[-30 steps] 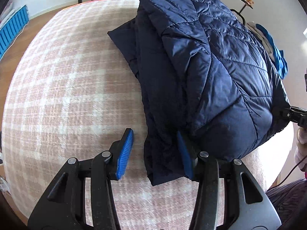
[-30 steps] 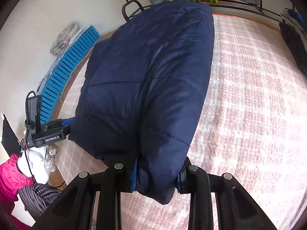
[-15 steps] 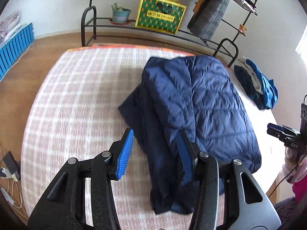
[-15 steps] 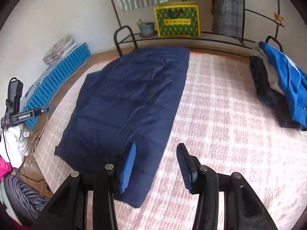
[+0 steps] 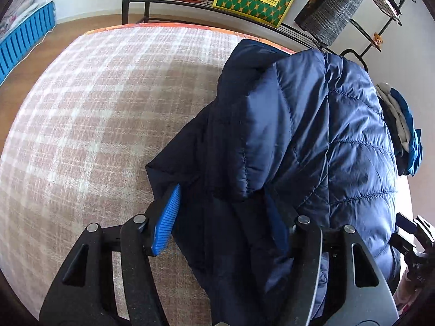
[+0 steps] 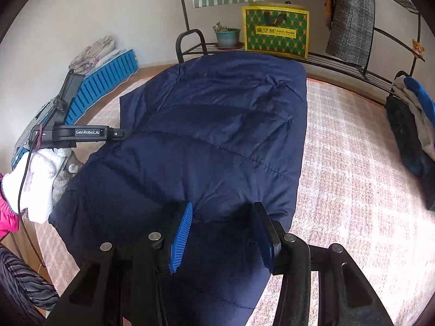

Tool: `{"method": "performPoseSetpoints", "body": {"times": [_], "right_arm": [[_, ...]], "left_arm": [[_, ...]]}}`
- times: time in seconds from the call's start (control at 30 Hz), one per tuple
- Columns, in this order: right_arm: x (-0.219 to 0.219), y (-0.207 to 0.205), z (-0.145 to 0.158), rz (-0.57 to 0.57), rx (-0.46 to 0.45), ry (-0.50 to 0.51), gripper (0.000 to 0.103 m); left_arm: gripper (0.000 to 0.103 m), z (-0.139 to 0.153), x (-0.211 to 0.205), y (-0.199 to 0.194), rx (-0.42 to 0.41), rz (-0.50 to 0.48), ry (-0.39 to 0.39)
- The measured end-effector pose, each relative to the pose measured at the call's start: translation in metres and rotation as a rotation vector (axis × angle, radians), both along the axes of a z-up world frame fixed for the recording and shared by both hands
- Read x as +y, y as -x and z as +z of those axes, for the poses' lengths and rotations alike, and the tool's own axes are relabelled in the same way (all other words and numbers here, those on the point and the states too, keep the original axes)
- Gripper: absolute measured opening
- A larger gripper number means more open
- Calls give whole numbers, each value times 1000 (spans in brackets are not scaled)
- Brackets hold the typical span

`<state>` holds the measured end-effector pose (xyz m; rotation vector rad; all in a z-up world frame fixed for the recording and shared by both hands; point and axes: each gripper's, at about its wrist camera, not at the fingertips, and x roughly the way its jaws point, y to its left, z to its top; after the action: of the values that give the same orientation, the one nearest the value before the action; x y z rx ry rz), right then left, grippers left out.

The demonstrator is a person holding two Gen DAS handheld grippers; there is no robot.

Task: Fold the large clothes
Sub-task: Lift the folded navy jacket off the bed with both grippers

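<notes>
Both claws were down at the near hem of the navy puffer jacket (image 6: 217,141) lying folded lengthwise on the bed (image 5: 95,103), our left claw (image 5: 225,217) opening over loose fabric, our right claw (image 6: 221,233) apart astride it, presumably for the crosswise fold.

- A black metal rack (image 6: 272,54) runs along the pale wall (image 6: 108,13).
- On the rack stand a green-and-yellow patterned bag (image 6: 276,31) and, left of the bag, a potted plant (image 6: 227,35).
- Right of the bag hangs a grey checked garment (image 6: 349,19).
- Left of the rack, a blue slatted panel (image 6: 106,78) lies on the wooden floor (image 5: 68,32).
</notes>
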<state>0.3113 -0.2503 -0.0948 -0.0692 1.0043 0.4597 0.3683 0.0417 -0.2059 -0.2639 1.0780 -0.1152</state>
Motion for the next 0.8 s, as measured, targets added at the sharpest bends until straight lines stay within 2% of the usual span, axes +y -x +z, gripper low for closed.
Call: {"method": "performPoseSetpoints", "body": {"times": [0.07,0.13,0.2,0.23,0.27,0.37,0.47,0.6,0.77,0.8], "right_arm": [[-3,0,4,11,0,-12,48],[-13,-2,11,19,-5,-49,51],[-27,-3,18,-1,-38,-93,66],[-36,-4,21,-21,-58,-119,78],[-45,-6,22,-43,-70,-148,82],[-67,-19,16,-94,-12,-227,83],[-84,-33,1,-135,73,-333,83],[-97,-46,-21,-180,180,-438,83],[-103,-52,-39,-187,246,-511,84],[-103,-53,-43,-191,254,-517,84]], "left_arm": [[64,7,3,2,-6,-8,1],[64,16,17,5,-14,-3,68],[66,23,40,9,-4,25,181],[68,23,51,10,4,44,232],[71,23,64,11,12,67,287],[72,7,99,12,73,150,476],[72,-10,114,8,126,180,621],[72,-24,113,3,145,174,681],[73,-37,115,-2,126,166,863],[73,-36,116,-1,111,161,862]]}}
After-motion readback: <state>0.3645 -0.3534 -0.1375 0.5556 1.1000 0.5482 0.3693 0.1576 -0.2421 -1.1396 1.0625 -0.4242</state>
